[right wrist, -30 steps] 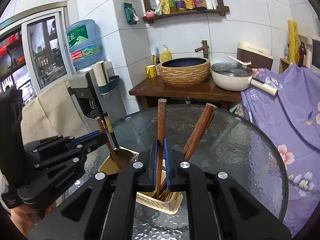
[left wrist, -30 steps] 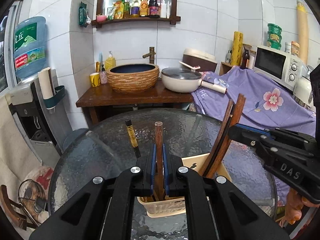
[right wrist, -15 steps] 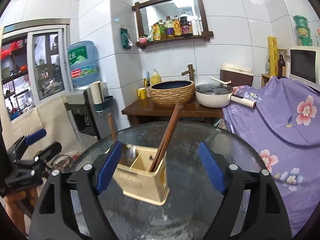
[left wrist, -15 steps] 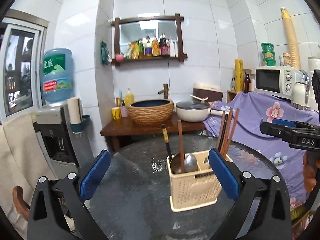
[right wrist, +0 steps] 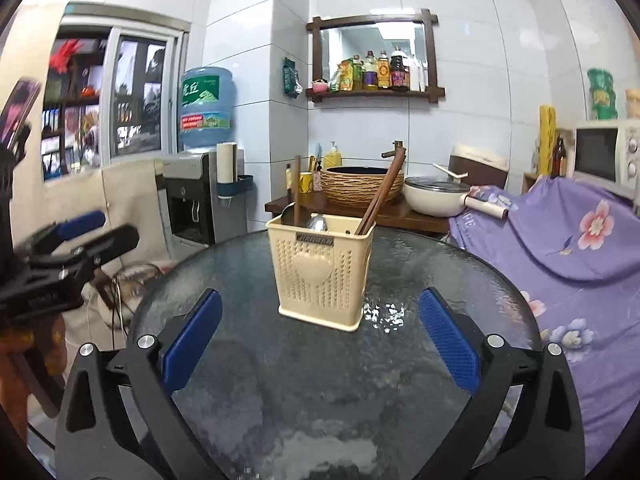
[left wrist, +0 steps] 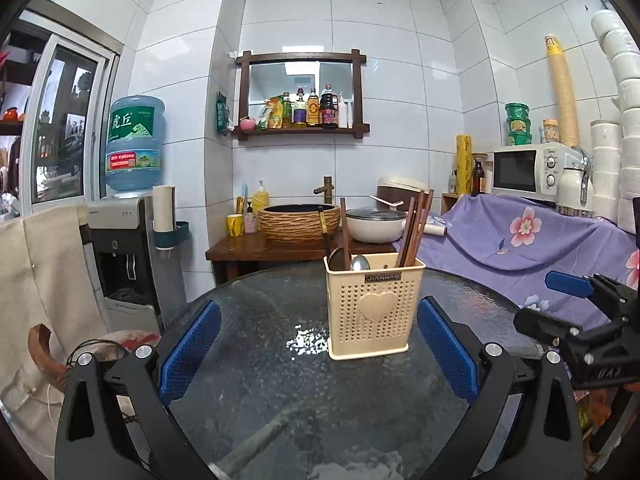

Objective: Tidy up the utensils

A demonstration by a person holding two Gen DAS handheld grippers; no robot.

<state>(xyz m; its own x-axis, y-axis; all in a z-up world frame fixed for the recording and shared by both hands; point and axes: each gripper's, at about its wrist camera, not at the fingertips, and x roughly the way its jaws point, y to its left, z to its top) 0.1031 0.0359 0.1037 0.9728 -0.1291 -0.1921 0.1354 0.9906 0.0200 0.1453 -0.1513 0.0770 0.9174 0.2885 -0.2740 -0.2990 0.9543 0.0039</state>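
both grippers, left gripper (left wrist: pixel 318 350) and right gripper (right wrist: pixel 320 346), backed off the caddy (left wrist: pixel 374 308), fingers wide apart.

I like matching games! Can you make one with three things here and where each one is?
Things:
1. chopsticks
2. utensil holder
3. pan

Places:
a. on the wooden stand beside the basin
b. standing in the holder's right compartment
c. on the glass table

Pairs: 1-b, 2-c, 3-a
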